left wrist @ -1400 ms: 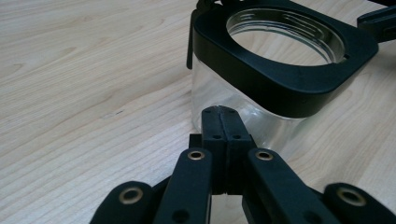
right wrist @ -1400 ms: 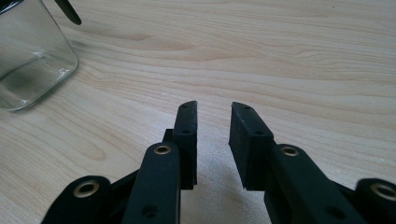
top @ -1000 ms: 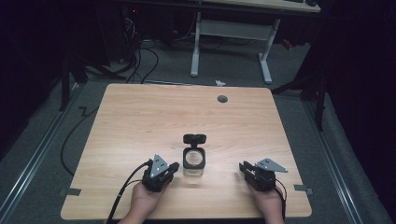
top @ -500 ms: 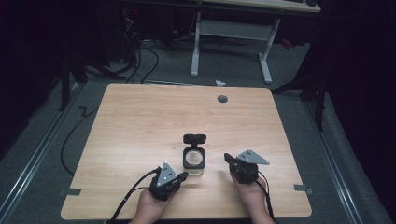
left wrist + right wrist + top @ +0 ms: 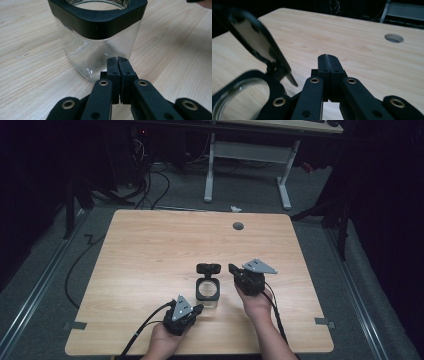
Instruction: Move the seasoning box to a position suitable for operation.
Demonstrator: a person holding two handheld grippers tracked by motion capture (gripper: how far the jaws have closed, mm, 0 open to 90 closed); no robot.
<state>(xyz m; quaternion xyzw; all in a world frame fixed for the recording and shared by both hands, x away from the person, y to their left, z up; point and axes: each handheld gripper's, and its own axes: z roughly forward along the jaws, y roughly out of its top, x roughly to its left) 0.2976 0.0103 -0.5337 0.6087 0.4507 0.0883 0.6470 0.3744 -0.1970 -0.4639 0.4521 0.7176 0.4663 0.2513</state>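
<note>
Now, from the high view, the right gripper (image 5: 235, 270) has moved in beside the open jar (image 5: 207, 291) mid-table, near its raised lid (image 5: 208, 268), probably to shut it. Left gripper view: left gripper (image 5: 117, 59) closed, empty, nearly touching the glass. Right gripper view: jaws pressed together, holding nothing.

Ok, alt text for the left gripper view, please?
Closed black tongs point at a clear square jar with a black rim, standing close ahead on a light wood table; whether they touch it is unclear.
</note>
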